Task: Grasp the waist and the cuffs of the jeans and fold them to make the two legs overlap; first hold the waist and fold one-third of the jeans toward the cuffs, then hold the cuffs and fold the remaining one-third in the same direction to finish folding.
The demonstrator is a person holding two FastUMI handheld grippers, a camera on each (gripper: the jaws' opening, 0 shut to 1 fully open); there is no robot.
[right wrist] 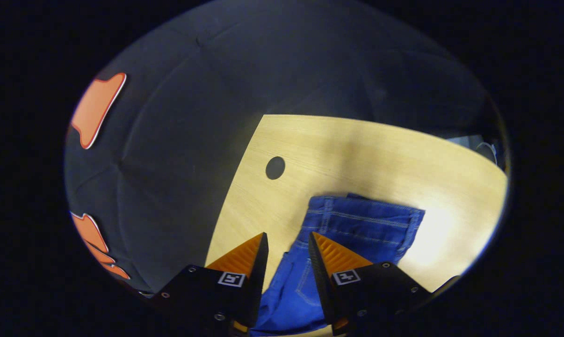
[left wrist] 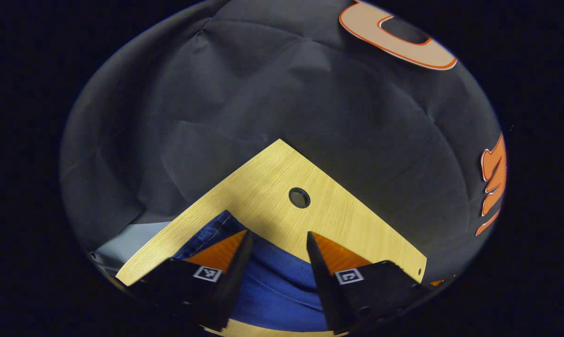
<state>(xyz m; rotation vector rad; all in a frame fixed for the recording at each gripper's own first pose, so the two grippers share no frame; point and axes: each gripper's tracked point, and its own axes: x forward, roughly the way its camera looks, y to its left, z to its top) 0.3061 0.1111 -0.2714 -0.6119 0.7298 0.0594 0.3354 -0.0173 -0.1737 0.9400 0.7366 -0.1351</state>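
Observation:
The blue jeans (right wrist: 357, 224) lie flat on the light wooden table (right wrist: 357, 150), with the stitched waistband end pointing away from me. My right gripper (right wrist: 287, 233) is open just above the jeans' left edge, with blue denim showing in the gap between its fingers. In the left gripper view another part of the jeans (left wrist: 277, 285) lies near the table's corner (left wrist: 272, 178), a stitched edge (left wrist: 207, 234) running beside the left finger. My left gripper (left wrist: 278, 232) is open over this fabric, its fingers well apart.
A round black hole (left wrist: 299, 197) pierces the tabletop near the corner; the same hole (right wrist: 275, 167) sits left of the waistband. Black cloth wall hangs close behind the table edges. A pale grey surface (left wrist: 123, 241) shows below the table's left edge.

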